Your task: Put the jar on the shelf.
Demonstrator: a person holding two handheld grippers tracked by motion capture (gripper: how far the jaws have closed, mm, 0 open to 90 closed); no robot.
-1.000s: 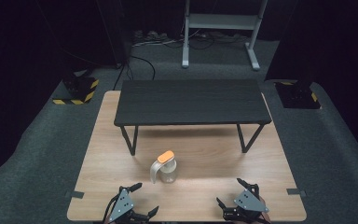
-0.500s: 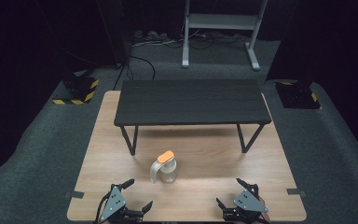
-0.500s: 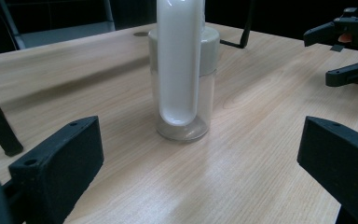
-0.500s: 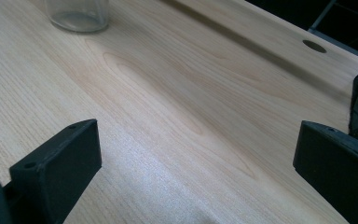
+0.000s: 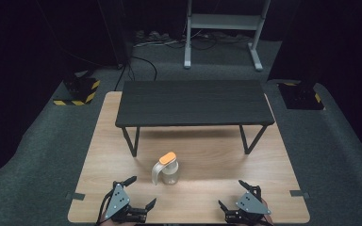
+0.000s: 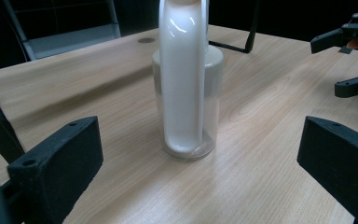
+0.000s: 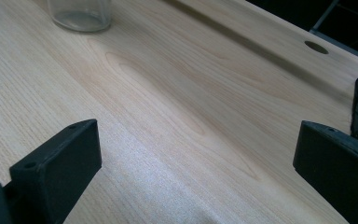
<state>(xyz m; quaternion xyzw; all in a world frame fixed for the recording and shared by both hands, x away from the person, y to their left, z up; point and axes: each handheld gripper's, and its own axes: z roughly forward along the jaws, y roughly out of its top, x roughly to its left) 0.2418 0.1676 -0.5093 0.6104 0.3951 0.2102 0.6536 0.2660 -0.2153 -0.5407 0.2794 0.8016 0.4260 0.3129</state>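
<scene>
Currently left gripper (image 5: 131,197) faces the lidded jug (image 5: 167,168) mid-desk (image 5: 207,150), fingers apart, lined on its handle for a grab. Right gripper (image 5: 239,197) idles open, well apart.

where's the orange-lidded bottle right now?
In the high view the bottle stands upright on the wooden table, just in front of the black bench, nearer the left gripper than the right gripper.

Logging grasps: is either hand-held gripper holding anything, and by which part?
Nothing is held. Left hand-held gripper and right hand-held gripper are open, apart from the clear orange-lidded bottle.
</scene>
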